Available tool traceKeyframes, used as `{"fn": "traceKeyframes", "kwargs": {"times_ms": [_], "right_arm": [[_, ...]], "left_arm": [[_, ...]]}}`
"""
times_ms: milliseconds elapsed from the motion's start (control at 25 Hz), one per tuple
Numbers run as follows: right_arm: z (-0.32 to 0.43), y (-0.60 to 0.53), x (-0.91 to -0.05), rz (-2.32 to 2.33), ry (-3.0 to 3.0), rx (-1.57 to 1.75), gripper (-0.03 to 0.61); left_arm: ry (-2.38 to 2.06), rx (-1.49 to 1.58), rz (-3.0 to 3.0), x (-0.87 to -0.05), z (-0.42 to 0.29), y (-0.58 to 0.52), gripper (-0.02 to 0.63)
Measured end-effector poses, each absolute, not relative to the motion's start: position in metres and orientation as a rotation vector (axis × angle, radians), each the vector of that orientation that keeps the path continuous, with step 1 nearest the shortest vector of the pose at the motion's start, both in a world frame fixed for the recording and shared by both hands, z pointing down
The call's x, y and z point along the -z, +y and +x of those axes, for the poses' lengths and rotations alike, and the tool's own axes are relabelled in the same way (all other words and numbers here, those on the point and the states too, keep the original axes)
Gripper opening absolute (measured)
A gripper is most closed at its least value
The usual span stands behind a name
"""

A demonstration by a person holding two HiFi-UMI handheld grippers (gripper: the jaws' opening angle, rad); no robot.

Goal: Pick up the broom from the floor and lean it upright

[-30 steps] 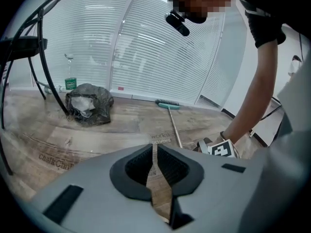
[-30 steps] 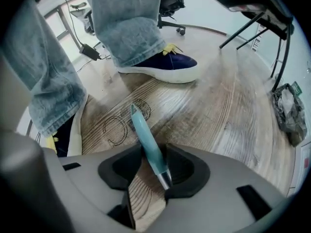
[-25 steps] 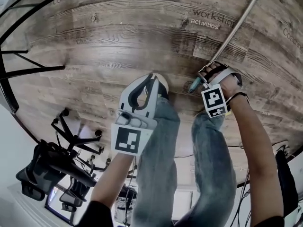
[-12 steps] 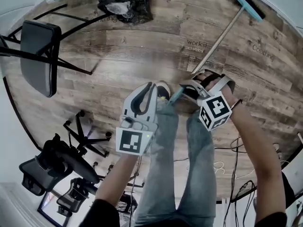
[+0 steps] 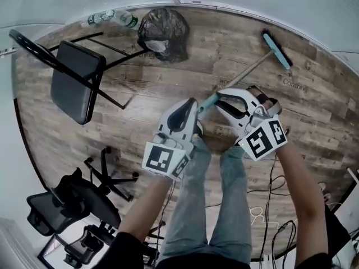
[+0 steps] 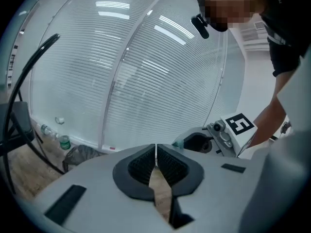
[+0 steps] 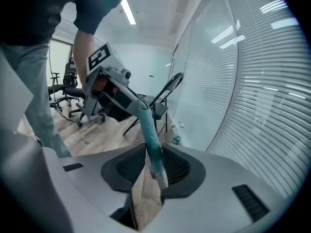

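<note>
The broom's teal head [image 5: 276,49] rests on the wooden floor at the upper right. Its metal handle [image 5: 247,72] slants down-left to a teal grip [image 5: 207,101], which is raised off the floor. My right gripper [image 5: 221,98] holds that grip. In the right gripper view the grip [image 7: 149,135] lies between the pads of the right gripper [image 7: 154,152], whose jaws have just been closing on it. My left gripper [image 5: 190,106] hangs just left of the grip's tip, touching nothing. Its jaws meet in the left gripper view [image 6: 155,152], with nothing between them.
A black folding chair [image 5: 76,80] stands at the left. A black rubbish bag [image 5: 162,32] and bottles [image 5: 120,18] lie by the far glass wall with blinds. Office chairs [image 5: 67,200] stand at the lower left, and cables [image 5: 269,189] run behind my legs.
Both grippers have risen well above the floor. The broom's grip end has come up with the right gripper while the head stays on the floor. The view now takes in more of the room.
</note>
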State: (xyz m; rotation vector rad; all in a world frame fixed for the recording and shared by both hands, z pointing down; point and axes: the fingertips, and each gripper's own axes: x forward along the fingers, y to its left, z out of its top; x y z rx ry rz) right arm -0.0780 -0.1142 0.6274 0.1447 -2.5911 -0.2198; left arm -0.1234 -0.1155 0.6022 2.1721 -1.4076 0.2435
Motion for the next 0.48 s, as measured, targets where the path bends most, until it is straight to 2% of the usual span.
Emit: {"fn": "traceKeyframes", "kwargs": {"times_ms": [480], "right_arm": [[-0.049,-0.212,-0.567,0.475,-2.503,0.207,0.112]], "left_arm": [[-1.369,-0.138,2.286,-0.530,-0.085,-0.216,0.021]]}}
